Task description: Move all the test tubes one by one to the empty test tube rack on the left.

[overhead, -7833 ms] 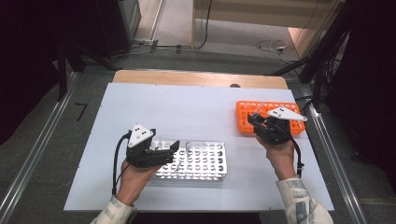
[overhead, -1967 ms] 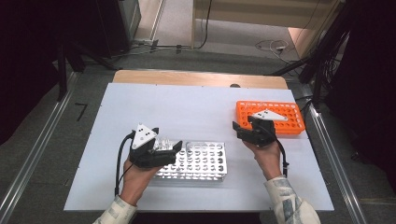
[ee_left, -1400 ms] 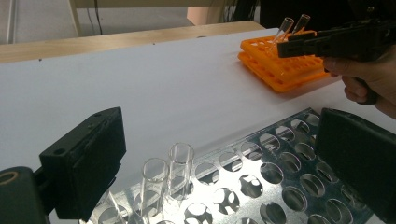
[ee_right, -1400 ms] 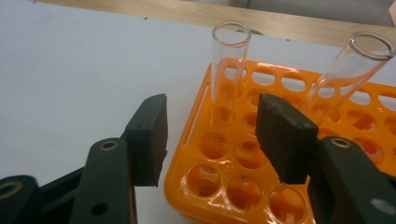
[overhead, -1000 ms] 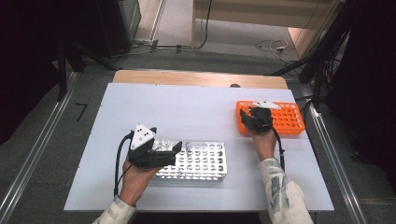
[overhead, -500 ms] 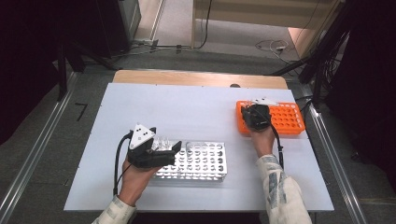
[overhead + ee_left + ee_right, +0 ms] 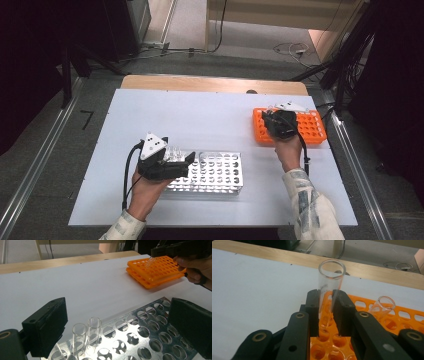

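Nearest the bench's front edge we hold our left tongs (image 7: 167, 165) over the left end of the metal rack (image 7: 215, 172), a shiny plate punched with rows of round holes. The jaws, blocky and matt black, stand wide apart with nothing between them. In the left gripper view two clear glass tubes (image 7: 86, 336) stand upright side by side in holes at that end of the rack, between the jaws and touching neither.

The white bench (image 7: 200, 120) is smooth and bare through its middle, leaving open room between the two racks and up to the wooden strip along the far edge.

Farther off, by the right edge, our right tongs (image 7: 280, 122) are closed on a glass tube (image 7: 329, 287), a clear cylinder with a rolled rim and faint print. Its lower end is just above the holes of the orange rack (image 7: 312, 127), a plastic grid. Another tube (image 7: 382, 306) leans tilted in that rack just beside the jaws.
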